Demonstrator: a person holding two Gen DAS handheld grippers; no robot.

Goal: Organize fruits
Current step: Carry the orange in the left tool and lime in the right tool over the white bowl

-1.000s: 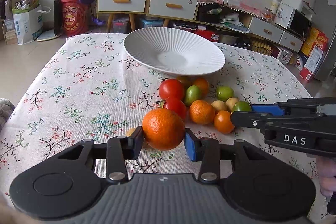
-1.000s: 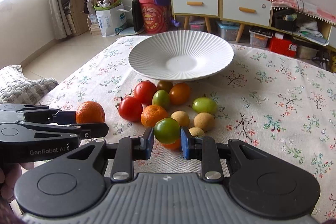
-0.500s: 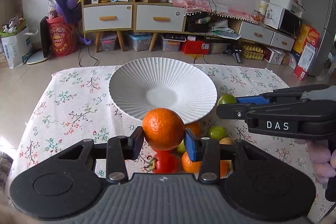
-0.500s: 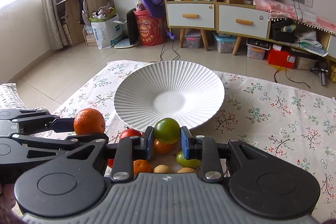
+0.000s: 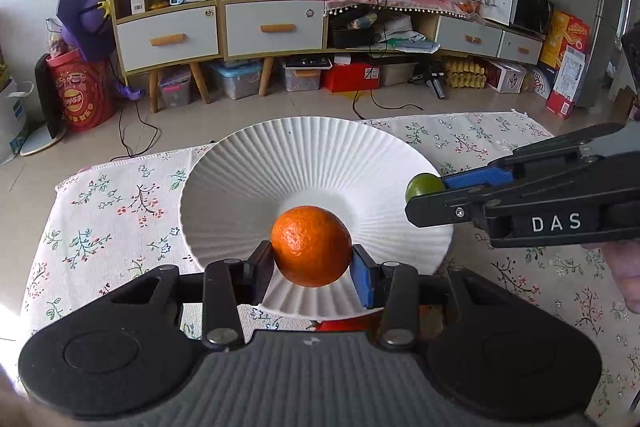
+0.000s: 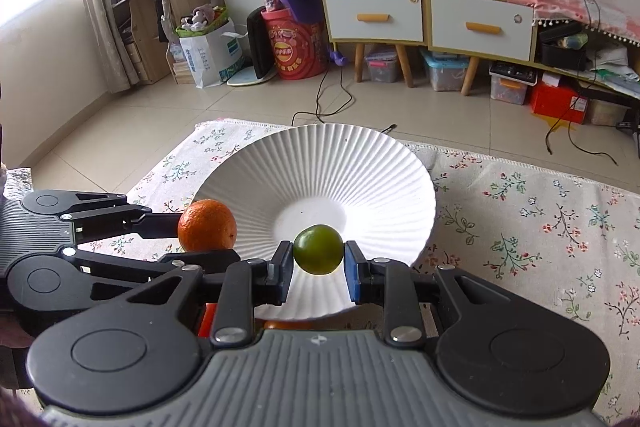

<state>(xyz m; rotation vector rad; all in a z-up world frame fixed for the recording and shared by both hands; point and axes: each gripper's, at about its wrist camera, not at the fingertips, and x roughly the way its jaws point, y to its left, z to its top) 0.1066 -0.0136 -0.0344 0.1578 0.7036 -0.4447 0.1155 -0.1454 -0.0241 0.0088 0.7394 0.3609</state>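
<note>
My left gripper point(image 5: 312, 263) is shut on an orange mandarin point(image 5: 311, 245), held above the near half of the white ribbed plate point(image 5: 248, 187). My right gripper point(image 6: 318, 259) is shut on a small green fruit point(image 6: 318, 249), also above the plate point(image 6: 376, 179). In the left wrist view the right gripper point(image 5: 420, 189) reaches in from the right, the green fruit point(image 5: 423, 185) at its tip over the plate's right rim. The right wrist view shows the left gripper point(image 6: 188, 227) with the mandarin point(image 6: 207, 225) at the plate's left rim. The other fruits are mostly hidden under the grippers; a red one point(image 5: 344, 325) peeks out.
The plate stands on a table with a floral cloth point(image 6: 540, 227), close to its far edge. Beyond lie the tiled floor, cables, a drawer cabinet point(image 5: 224, 27) and storage boxes. A hand point(image 5: 616, 275) holds the right gripper at the right edge.
Both grippers have carried their fruit forward from above the fruit pile to above the plate. The pile has slipped out of sight beneath the grippers. Both grips are unchanged.
</note>
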